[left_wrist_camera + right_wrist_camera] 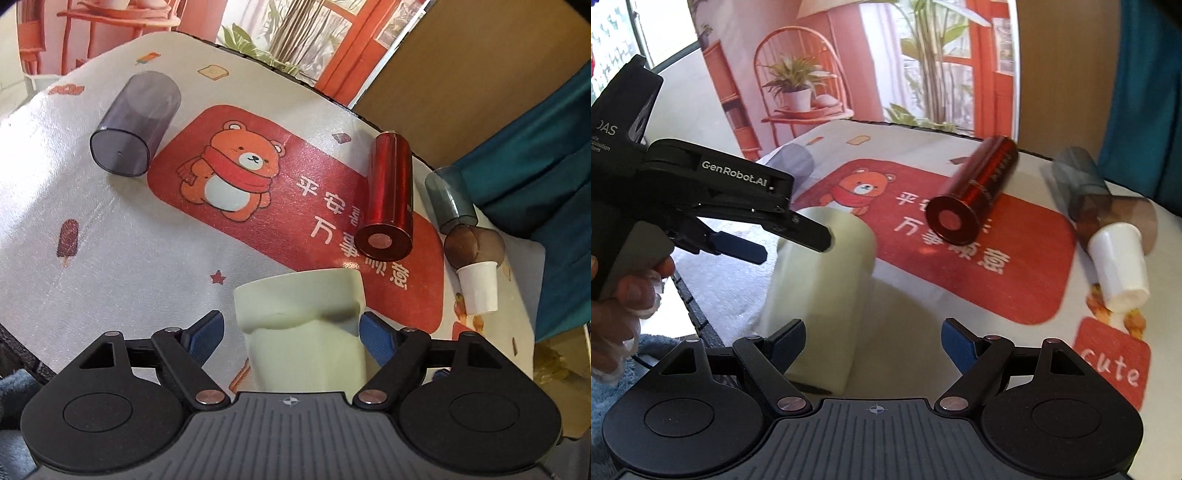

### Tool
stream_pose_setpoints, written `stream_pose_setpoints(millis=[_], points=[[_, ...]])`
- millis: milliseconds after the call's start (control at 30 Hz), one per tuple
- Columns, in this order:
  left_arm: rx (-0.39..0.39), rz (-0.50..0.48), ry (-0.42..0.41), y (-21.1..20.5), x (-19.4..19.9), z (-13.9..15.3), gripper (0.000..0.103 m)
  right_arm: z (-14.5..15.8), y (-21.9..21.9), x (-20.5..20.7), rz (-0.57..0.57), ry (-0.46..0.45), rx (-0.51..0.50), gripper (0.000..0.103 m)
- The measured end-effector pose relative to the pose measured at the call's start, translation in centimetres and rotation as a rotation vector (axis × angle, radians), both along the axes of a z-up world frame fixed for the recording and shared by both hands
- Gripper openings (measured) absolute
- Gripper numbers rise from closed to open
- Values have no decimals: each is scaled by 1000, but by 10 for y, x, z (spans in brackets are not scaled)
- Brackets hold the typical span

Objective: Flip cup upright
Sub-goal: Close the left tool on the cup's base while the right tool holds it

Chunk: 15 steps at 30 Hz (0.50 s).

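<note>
From my left wrist camera, my left gripper (293, 328) stands spread around the pale green cup (303, 325), blue pads beside its walls (contact I cannot tell). Beyond lies a red cylinder (388, 199) on the bear tablecloth (74, 184).

From my right wrist camera, my right gripper (873, 338) is released, holding nothing; the cup (820, 288) stands on the cloth, left of centre.

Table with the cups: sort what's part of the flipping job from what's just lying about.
In the job:
pale green cup
left gripper, jaws around that cup

Lying about:
red cup
purple-grey cup
nested grey, brown and white cups
right gripper, open
</note>
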State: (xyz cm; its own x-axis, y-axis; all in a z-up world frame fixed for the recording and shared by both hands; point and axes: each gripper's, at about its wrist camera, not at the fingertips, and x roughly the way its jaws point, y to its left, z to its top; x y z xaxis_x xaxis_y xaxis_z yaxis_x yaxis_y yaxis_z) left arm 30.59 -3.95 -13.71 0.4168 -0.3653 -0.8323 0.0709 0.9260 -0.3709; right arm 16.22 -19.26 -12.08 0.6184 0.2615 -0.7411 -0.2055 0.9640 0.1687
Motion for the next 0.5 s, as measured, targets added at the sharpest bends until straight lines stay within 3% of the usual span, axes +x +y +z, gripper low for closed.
stream_pose_setpoints(millis=[233, 500], points=[[-54, 3, 24, 2, 7, -3, 82, 1, 21, 14, 81, 11, -37, 81], [-59, -35, 17, 2, 15, -7, 81, -5, 39, 36, 111, 51, -25, 83]])
